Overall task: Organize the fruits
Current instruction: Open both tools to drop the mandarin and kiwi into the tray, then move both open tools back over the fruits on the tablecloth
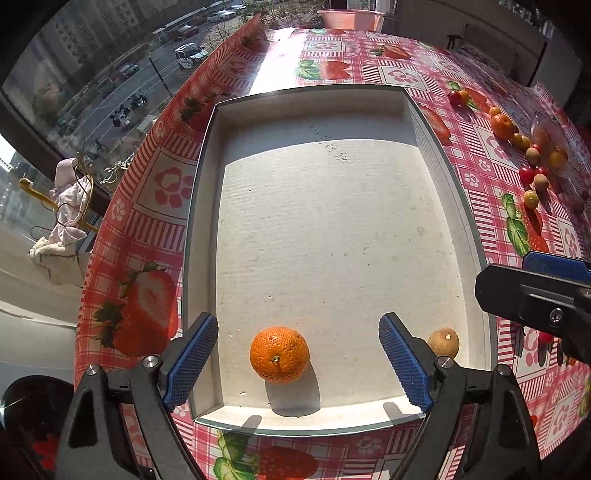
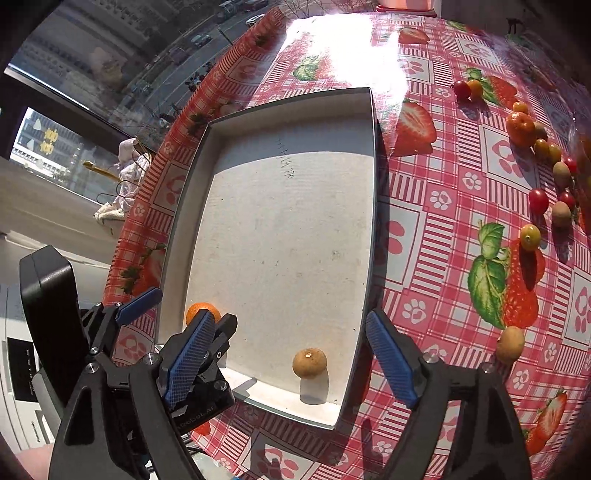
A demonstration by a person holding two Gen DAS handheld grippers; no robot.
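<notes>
A white shallow box (image 1: 199, 221) lies on the strawberry-print tablecloth. An orange mandarin (image 1: 279, 353) rests on the box floor near the front wall. My left gripper (image 1: 297, 323) is open above it, its blue pads well clear on both sides. A brown longan (image 2: 309, 363) sits in the box's front right corner (image 2: 371, 206). My right gripper (image 2: 290, 325) is open above it without touching. In the right wrist view the mandarin (image 2: 201, 309) is half hidden behind a blue finger.
Loose fruit lies on the cloth right of the box: a mandarin (image 2: 521, 127), cherry tomatoes (image 2: 538, 200), several small yellow fruits and longans, one close by (image 2: 510, 343). The table edge (image 1: 110, 229) runs along the left by a window. A pink basin (image 1: 351, 18) stands at the far end.
</notes>
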